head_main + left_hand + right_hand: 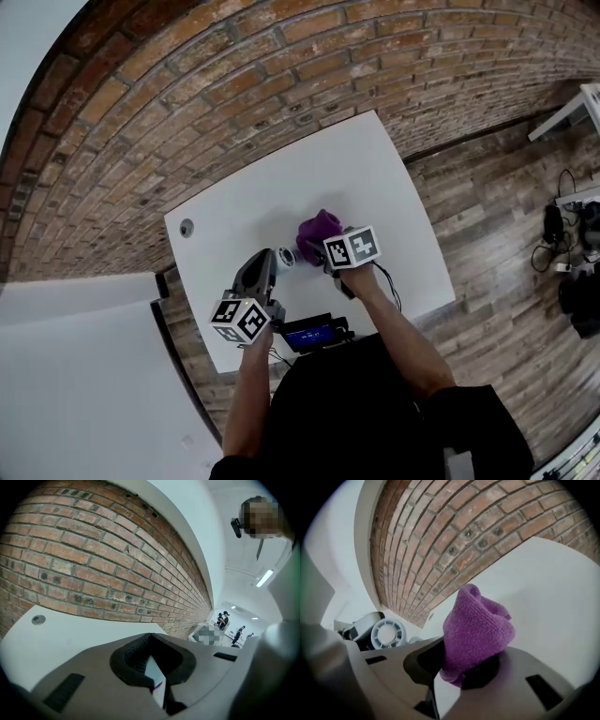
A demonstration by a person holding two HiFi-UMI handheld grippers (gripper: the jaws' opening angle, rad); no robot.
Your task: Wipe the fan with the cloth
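A small white round fan (286, 258) lies on the white table (375, 178), right at the tips of my left gripper (262, 264). That gripper is shut; whether it grips the fan I cannot tell. In the left gripper view the shut left gripper (152, 660) shows only a white sliver in its gap. My right gripper (317, 251) is shut on a bunched purple cloth (317, 232), just right of the fan. In the right gripper view the cloth (476, 630) stands up out of the right gripper (459, 665), with the fan (386, 633) to its left, apart from it.
A brick wall (234, 75) runs behind the table. A round grommet (186, 226) sits near the table's left corner. A dark device with a blue screen (309, 335) is at the near edge. Cables and gear (562, 244) lie on the wooden floor at right.
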